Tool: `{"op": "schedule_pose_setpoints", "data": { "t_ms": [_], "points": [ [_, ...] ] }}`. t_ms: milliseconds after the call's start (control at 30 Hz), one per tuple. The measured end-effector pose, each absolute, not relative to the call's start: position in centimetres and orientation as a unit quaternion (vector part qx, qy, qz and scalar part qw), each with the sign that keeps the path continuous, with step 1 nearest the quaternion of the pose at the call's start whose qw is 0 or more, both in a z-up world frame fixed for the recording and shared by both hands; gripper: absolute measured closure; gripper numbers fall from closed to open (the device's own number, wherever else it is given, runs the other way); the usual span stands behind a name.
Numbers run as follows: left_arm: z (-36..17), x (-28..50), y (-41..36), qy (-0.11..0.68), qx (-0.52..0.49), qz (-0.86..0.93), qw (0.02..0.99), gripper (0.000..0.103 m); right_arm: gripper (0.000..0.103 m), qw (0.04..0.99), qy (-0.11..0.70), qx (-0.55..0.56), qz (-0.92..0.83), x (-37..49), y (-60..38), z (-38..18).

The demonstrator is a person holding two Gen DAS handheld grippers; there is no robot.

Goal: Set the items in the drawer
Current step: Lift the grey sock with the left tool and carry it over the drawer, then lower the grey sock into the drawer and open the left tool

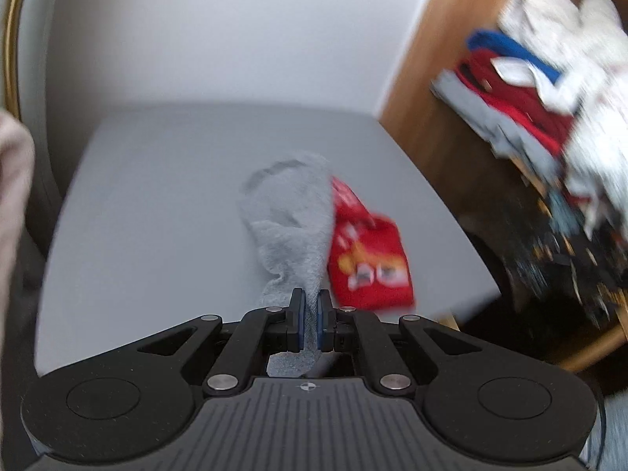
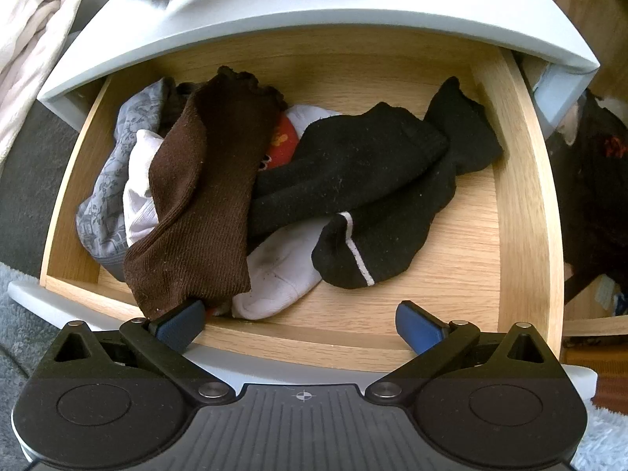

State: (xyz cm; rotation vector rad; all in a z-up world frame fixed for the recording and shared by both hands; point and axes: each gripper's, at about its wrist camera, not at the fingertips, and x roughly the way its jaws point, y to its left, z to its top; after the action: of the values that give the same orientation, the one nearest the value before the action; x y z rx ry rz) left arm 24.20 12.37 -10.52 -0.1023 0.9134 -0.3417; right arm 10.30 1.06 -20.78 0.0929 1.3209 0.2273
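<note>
The left gripper [image 1: 310, 322] is clamped on a grey sock [image 1: 292, 216], which hangs from its blue pads above the grey cabinet top [image 1: 157, 204]. The right gripper [image 2: 300, 324] stands spread wide and empty over the open drawer [image 2: 522, 180], its left pad just touching the toe of a brown sock [image 2: 196, 196].

The cabinet stands against a white wall [image 1: 219, 31], with a wooden floor [image 1: 428, 78] to its right carrying a blurred heap of clothes [image 1: 549, 90]. The drawer has a light wood bottom and walls. Inside lie the brown sock, black socks [image 2: 373, 180], a white sock [image 2: 282, 271] and a grey patterned cloth [image 2: 106, 196]. A red sock [image 1: 367, 251] rests on the cabinet top just beside the grey one.
</note>
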Motion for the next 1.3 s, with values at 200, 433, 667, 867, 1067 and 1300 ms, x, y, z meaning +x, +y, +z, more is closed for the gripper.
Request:
{"op": "schedule_pose_setpoints", "data": {
  "t_ms": [200,433,667,867,1067,1300],
  "points": [
    [-11.3,21.3,11.4,0.450,-0.042,-0.191,0.872,0.096,0.000,0.782,0.613,0.048,0.104,10.3,1.0,-20.8],
    [-11.2,20.5,12.7,0.462,-0.055,-0.197,0.863,0.096,0.000,0.781,0.613,0.049,0.103,10.3,0.9,-20.8],
    [-12.9,19.5,12.1,0.511,-0.052,-0.250,0.821,0.096,0.000,0.782,0.613,0.049,0.103,10.3,0.9,-20.8],
    [-14.8,20.3,11.0,0.523,-0.057,-0.247,0.814,0.096,0.000,0.782,0.613,0.049,0.103,10.3,0.9,-20.8],
    [-16.1,21.8,9.3,0.520,-0.041,-0.235,0.820,0.096,0.000,0.782,0.613,0.049,0.102,10.3,0.8,-20.8],
    [-18.4,22.3,7.5,0.543,-0.030,-0.243,0.804,0.096,0.001,0.782,0.613,0.049,0.103,10.3,0.7,-20.8]
  ]
}}
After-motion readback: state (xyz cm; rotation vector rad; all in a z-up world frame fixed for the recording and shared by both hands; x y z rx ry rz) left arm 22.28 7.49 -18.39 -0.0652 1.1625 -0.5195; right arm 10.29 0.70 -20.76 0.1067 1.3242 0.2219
